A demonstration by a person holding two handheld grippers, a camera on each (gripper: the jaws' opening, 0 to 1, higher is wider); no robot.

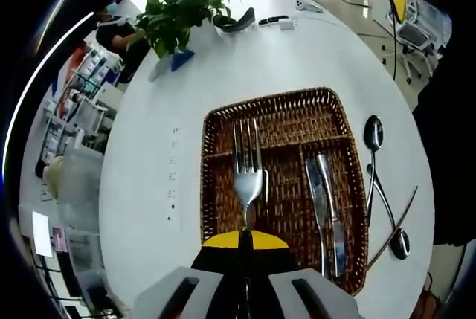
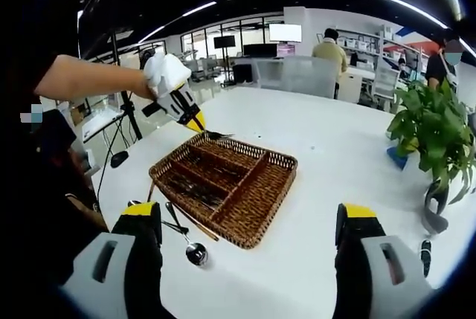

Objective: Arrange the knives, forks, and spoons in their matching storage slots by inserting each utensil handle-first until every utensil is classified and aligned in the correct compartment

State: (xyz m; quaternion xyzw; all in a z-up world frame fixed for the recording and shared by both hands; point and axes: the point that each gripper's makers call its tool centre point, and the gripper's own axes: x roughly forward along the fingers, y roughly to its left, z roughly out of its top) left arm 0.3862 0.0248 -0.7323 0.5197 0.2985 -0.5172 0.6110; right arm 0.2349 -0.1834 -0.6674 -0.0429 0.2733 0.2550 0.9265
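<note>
White round table (image 1: 149,155), wicker tray (image 1: 216,185). Left gripper (image 1: 242,241) clamps fork (image 1: 247,170) over left slot; right gripper (image 2: 249,233) wide open, empty. Risk: tines-forward grip contradicts handle-first insertion.

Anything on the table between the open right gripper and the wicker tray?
Two spoons and a thin stick lie there beside the wicker tray, in the right gripper view, ahead of the right gripper.

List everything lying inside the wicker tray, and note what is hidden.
Inside the wicker tray: a fork held by the left gripper, and two knives. The fork's handle is covered by the jaws.
</note>
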